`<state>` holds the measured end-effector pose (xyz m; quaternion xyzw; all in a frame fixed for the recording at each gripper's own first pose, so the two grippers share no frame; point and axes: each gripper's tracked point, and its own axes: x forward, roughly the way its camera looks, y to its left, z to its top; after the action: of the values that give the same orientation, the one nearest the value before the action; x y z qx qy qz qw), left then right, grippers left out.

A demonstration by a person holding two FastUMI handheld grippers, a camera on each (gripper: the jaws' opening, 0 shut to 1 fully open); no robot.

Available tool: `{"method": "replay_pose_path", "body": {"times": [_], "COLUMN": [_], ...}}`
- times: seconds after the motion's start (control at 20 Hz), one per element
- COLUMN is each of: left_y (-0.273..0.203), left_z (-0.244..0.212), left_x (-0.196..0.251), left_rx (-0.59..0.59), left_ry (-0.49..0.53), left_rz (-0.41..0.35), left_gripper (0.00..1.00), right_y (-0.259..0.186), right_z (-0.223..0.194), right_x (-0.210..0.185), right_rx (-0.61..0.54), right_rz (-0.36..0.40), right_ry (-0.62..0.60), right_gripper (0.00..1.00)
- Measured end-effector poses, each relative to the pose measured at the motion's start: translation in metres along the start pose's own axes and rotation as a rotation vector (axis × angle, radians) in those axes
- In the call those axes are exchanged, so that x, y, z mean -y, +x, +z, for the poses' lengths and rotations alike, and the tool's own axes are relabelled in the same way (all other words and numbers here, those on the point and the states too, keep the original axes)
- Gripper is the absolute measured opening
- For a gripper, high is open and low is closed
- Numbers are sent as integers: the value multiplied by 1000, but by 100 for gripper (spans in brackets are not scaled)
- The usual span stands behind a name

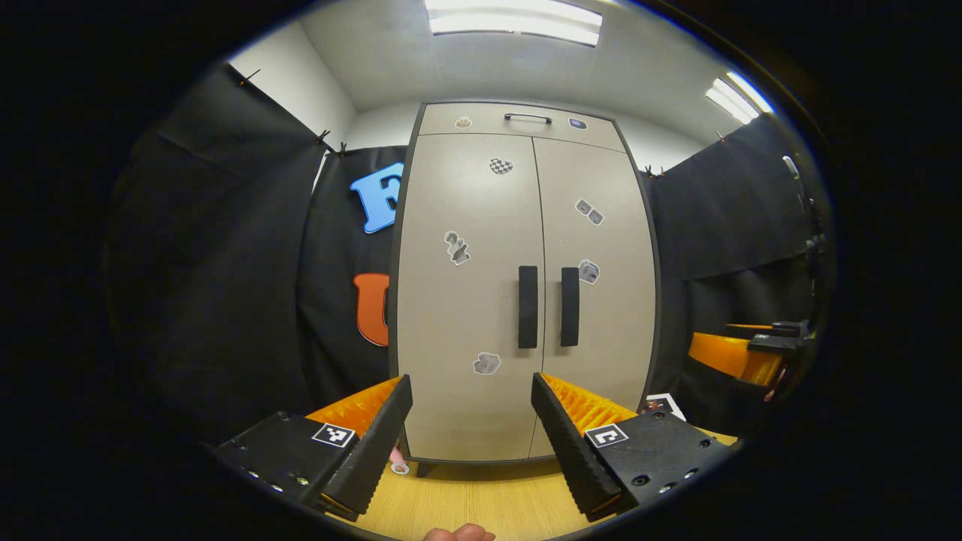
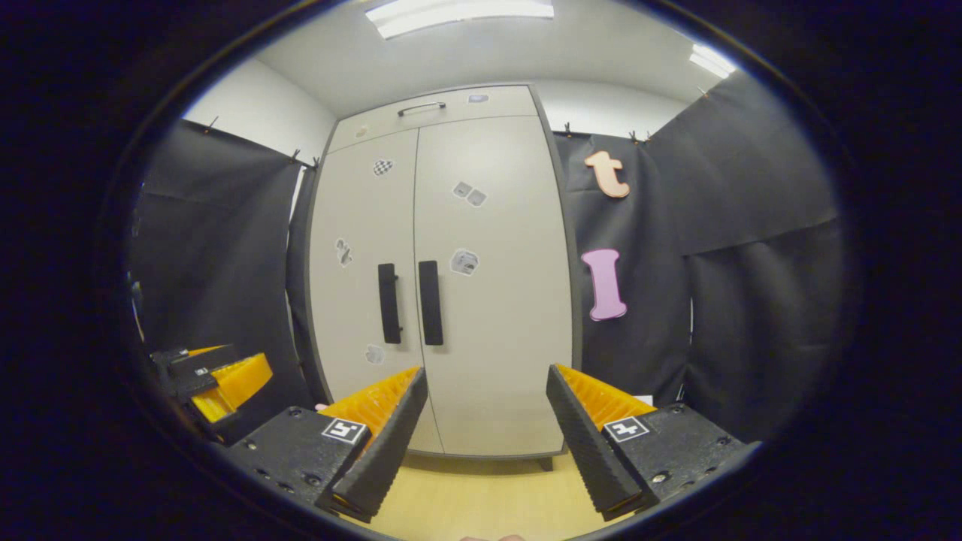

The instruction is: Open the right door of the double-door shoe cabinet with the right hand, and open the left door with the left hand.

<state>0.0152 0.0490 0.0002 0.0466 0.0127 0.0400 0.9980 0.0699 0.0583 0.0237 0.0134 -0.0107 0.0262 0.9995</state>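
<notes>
A tall beige double-door shoe cabinet stands ahead with both doors closed. Two black vertical handles sit side by side at mid-height: the left door's handle and the right door's handle. My left gripper is open, some way short of the doors and below the handles. My right gripper is open too, held back from the right door, lower than its handle and to its right. The right gripper shows at the right edge of the left gripper view, the left gripper at the lower left of the right gripper view.
A drawer with a slim handle tops the cabinet. Small stickers dot the doors. Black cloth walls close in on both sides. The cabinet stands on a light wooden floor. A fingertip shows at the bottom edge.
</notes>
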Motion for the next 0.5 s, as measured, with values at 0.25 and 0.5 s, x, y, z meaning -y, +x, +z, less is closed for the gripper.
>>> {"method": "replay_pose_path", "body": {"times": [0.25, 0.5], "left_y": [-27, -38], "left_z": [-9, -21], "left_x": [-12, -22], "left_rx": [-19, -45], "left_ry": [-9, -22], "left_rz": [-7, -9], "left_gripper": [95, 95], "right_y": [72, 140], "right_z": [24, 42], "right_x": [-41, -54], "right_rx": [-18, -9], "right_rz": [73, 29], "right_ry": [29, 2], "right_gripper": [100, 100]}}
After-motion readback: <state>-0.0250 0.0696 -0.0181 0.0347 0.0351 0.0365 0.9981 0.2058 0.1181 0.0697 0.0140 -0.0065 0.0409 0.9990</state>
